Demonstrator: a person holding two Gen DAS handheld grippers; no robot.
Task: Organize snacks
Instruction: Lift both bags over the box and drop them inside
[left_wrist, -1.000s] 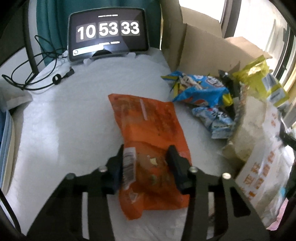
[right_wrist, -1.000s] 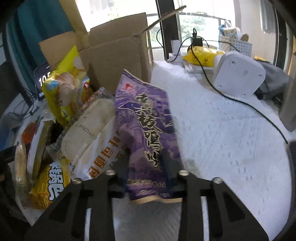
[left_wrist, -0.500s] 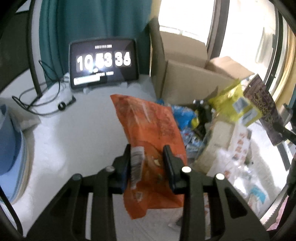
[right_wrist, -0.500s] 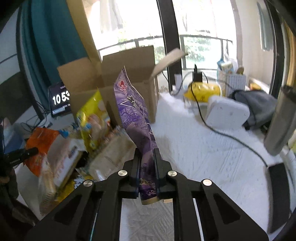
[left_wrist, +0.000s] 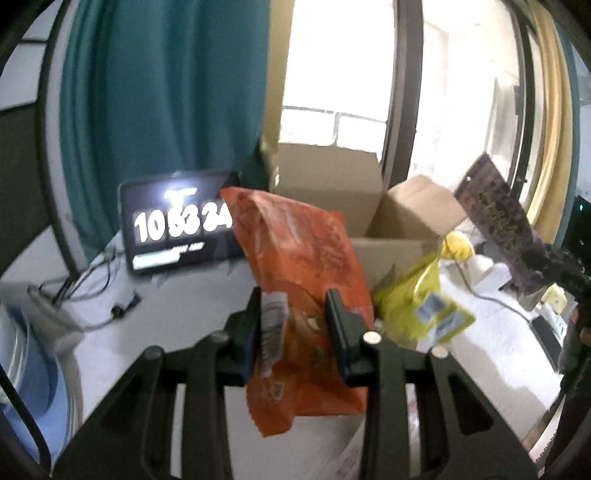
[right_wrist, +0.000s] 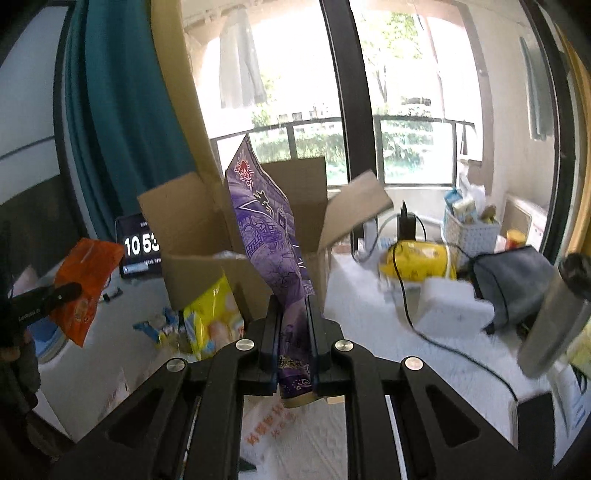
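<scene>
My left gripper (left_wrist: 293, 301) is shut on an orange snack bag (left_wrist: 299, 258), which hangs in the air above the white table. That bag (right_wrist: 86, 280) also shows at the left of the right wrist view. My right gripper (right_wrist: 290, 306) is shut on a purple snack bag (right_wrist: 264, 225), held upright above the table; the same bag (left_wrist: 498, 225) appears at the right of the left wrist view. Beyond both bags stands an open cardboard box (left_wrist: 362, 206) (right_wrist: 192, 221) with its flaps up. A yellow snack bag (left_wrist: 421, 306) (right_wrist: 210, 317) leans in front of the box.
A tablet clock (left_wrist: 177, 232) stands at the back left with cables beside it. Blue snack packets (right_wrist: 159, 328) lie on the table. To the right are a white device (right_wrist: 454, 306) with a black cord, a grey pouch (right_wrist: 517, 280), a steel tumbler (right_wrist: 554, 317) and a white basket (right_wrist: 469, 229).
Both grippers closed on their bags and lifted them off the table. The orange and purple bags now hang well above the pile, and both views have tilted up toward the box and window.
</scene>
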